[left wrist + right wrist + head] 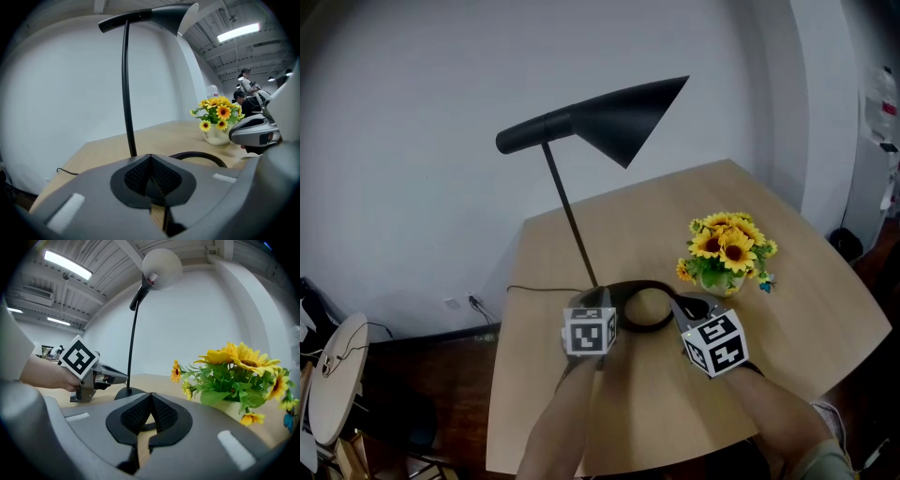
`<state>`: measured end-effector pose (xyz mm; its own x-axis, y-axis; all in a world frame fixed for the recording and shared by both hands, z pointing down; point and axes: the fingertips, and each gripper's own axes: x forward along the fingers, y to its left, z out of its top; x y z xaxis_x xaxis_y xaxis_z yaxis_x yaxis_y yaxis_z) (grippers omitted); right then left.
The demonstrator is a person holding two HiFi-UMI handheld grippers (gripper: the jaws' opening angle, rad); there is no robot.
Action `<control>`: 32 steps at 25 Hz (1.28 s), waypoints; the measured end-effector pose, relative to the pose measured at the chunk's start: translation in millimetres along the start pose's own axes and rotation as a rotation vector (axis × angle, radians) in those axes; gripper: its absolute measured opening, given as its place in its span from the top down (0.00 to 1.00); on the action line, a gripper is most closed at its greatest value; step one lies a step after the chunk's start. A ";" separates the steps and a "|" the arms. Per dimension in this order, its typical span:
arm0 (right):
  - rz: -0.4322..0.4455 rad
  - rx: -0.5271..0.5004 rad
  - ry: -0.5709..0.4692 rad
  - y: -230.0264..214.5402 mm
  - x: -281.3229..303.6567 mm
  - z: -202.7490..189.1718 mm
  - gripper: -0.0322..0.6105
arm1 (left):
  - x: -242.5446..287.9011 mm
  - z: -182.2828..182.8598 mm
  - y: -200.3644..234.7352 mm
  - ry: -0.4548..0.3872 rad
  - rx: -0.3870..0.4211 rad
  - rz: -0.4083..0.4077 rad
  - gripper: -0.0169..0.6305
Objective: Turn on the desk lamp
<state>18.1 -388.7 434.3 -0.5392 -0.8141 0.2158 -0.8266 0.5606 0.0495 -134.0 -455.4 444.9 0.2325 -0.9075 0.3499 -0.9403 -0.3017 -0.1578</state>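
The desk lamp [572, 220] stands mid-table [806, 309], its ring base [649, 325] towards the near edge and the shade unlit as far as I can judge. Both tools sit low beside that base: the left gripper [598, 302] at the stem's foot, the right gripper [679, 306] at the ring's right side, near the sunflowers [727, 248]. Each has its jaws pressed together on nothing, probably so a blunt tip can press a switch — I can't make one out
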 end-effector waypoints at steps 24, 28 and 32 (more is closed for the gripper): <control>0.040 0.092 -0.017 -5.1 2.4 -3.8 0.95 | 35.5 -20.0 -6.6 0.130 0.033 -0.083 0.98; 0.039 0.097 -0.019 -5.7 2.4 -4.0 0.95 | 37.2 -23.0 -6.5 0.139 0.017 -0.083 0.98; 0.043 0.107 -0.022 -4.8 2.7 -3.9 0.95 | 36.5 -23.7 -5.4 0.136 0.011 -0.082 0.99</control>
<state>21.2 -393.0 438.5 -0.5772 -0.7933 0.1937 -0.8143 0.5769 -0.0637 -126.3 -479.9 480.3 0.2714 -0.8321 0.4837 -0.9167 -0.3766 -0.1336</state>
